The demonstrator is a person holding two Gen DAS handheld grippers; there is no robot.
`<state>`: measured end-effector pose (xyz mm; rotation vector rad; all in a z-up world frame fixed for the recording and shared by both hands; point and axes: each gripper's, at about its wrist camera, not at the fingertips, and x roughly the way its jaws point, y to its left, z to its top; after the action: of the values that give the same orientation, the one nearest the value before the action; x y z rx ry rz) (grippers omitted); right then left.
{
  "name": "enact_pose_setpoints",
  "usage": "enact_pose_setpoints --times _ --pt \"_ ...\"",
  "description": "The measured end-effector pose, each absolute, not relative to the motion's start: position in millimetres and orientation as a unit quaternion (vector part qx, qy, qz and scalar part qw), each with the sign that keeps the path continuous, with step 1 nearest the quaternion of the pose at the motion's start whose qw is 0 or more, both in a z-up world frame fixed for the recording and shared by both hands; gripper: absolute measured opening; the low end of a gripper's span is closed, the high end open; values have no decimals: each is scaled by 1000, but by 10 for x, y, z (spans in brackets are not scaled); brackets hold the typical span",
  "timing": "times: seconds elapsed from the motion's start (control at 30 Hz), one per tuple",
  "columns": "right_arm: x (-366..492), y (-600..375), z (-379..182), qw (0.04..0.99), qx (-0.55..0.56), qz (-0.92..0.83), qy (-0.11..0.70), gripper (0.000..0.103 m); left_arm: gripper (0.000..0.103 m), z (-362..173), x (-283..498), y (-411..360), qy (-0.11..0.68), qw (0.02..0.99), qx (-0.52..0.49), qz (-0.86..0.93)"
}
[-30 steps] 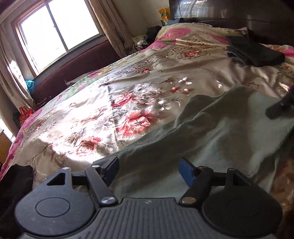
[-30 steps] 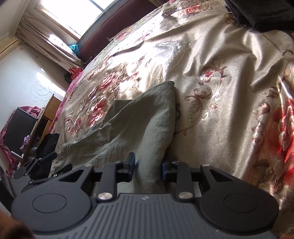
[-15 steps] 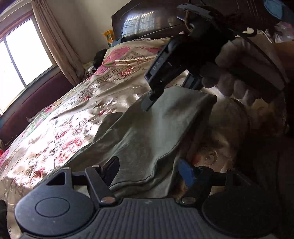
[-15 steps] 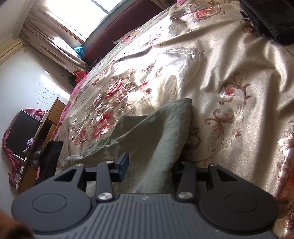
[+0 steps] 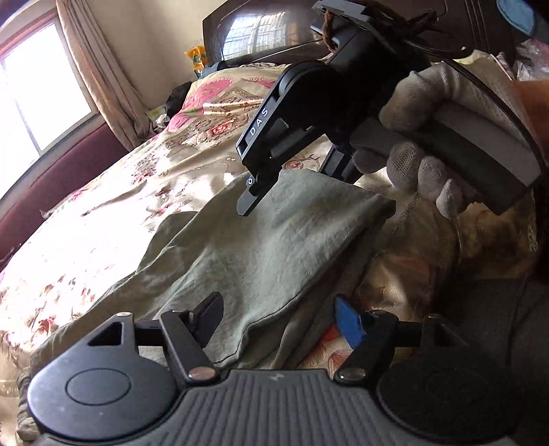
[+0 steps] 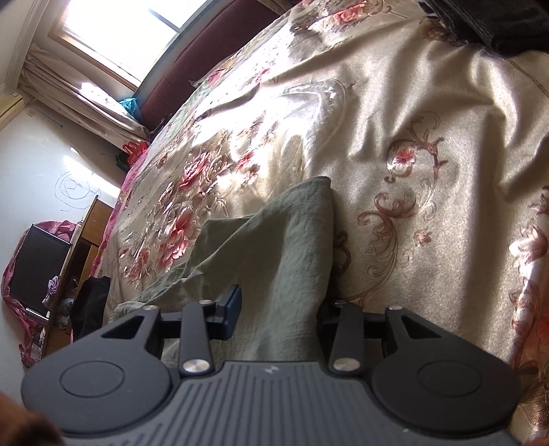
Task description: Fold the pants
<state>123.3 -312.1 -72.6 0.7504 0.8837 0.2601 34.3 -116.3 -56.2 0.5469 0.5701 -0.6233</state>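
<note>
Left gripper (image 5: 278,317) stands wide apart above the bed (image 5: 113,219), holding nothing; the near hem of the green pants (image 5: 267,254) lies between its fingers, untouched. Right gripper (image 6: 279,310), gripped by a gloved hand (image 5: 429,137), has just been closing and straddles a raised fold of the pants; whether its pads press the cloth cannot be told. Beyond both, the flowered bedspread (image 6: 394,120) stretches toward a window (image 5: 31,89). Far ahead of the right gripper lies a dark folded garment (image 6: 497,24).

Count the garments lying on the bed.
2. The grey-green pants lie on the floral bedspread between both grippers; a dark folded garment sits at the far top right in the right wrist view. Others may lie out of frame.
</note>
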Motion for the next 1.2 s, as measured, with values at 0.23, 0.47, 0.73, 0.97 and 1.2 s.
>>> enact_pose_setpoints --times 0.23,0.47,0.73,0.97,1.2 --pt "1227 -3157 -669 826 351 108 427 7 85 -550 361 -1188 271 878 251 -305" --pt "1327 -3032 -581 835 311 118 438 12 78 -454 452 -958 280 887 232 -284" --pt "1300 -3006 -786 825 335 108 443 17 78 -252 587 -212 301 916 160 -210" --pt "1246 -2975 -481 830 342 98 430 4 78 -412 859 -1 341 912 156 -168" --pt "1364 -2209 196 865 224 104 436 4 78 -445 747 99 317 923 121 -181"
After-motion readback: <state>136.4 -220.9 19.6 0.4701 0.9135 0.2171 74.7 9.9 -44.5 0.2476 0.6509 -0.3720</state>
